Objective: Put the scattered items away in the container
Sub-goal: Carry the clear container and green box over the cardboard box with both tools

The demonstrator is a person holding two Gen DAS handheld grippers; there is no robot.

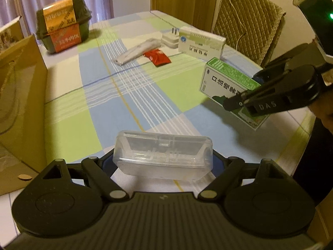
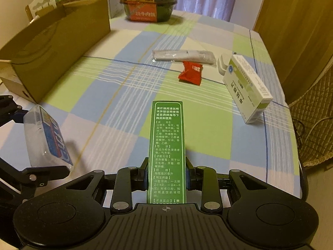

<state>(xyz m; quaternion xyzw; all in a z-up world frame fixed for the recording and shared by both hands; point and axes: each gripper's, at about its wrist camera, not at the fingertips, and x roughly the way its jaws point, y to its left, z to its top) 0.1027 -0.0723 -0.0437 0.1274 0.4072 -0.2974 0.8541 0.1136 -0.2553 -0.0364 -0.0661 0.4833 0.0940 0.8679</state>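
Currently both grippers are loaded above the checked tablecloth (image 2: 116, 95): the left gripper (image 1: 163, 162) is clamped on a clear plastic case (image 1: 163, 156), the right gripper (image 2: 166, 177) on a green medicine box (image 2: 167, 145), neither yet in the cardboard box (image 2: 56, 48) at left. Still loose are a red sachet (image 2: 190, 75), a sealed clear packet (image 2: 183, 56), a white charger plug (image 1: 169, 39) and a white medicine box (image 2: 246, 87); the green box looks rigid, printed and undamaged.
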